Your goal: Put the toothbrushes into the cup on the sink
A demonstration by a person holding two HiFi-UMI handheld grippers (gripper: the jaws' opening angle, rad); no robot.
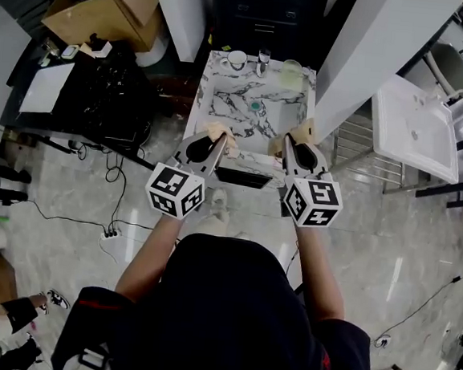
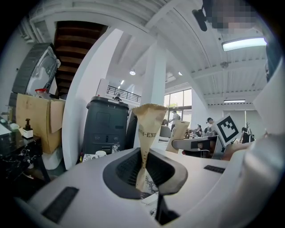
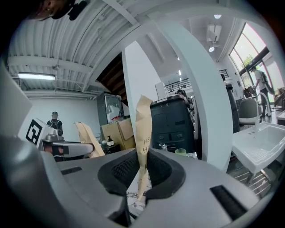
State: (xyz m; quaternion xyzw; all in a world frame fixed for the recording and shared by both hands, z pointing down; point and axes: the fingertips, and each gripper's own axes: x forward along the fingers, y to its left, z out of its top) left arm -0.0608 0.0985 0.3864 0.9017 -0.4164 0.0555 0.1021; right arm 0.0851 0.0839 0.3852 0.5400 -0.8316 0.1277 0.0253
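My left gripper (image 1: 217,143) is shut on a brown paper toothbrush packet (image 1: 218,131), which stands up between the pads in the left gripper view (image 2: 149,129). In the same way, my right gripper (image 1: 290,150) is shut on a second paper packet (image 1: 301,135), upright in the right gripper view (image 3: 143,129). Both grippers hover side by side over the near edge of the marble-patterned sink (image 1: 223,99). At the sink's far rim stand a white cup (image 1: 236,59) and a pale green cup (image 1: 291,71), with a tap (image 1: 263,60) between them.
A black table (image 1: 102,96) with a cardboard box (image 1: 110,12) stands left of the sink. A white column (image 1: 372,55) and a separate white basin (image 1: 418,128) are to the right. Cables and a power strip (image 1: 112,238) lie on the tiled floor.
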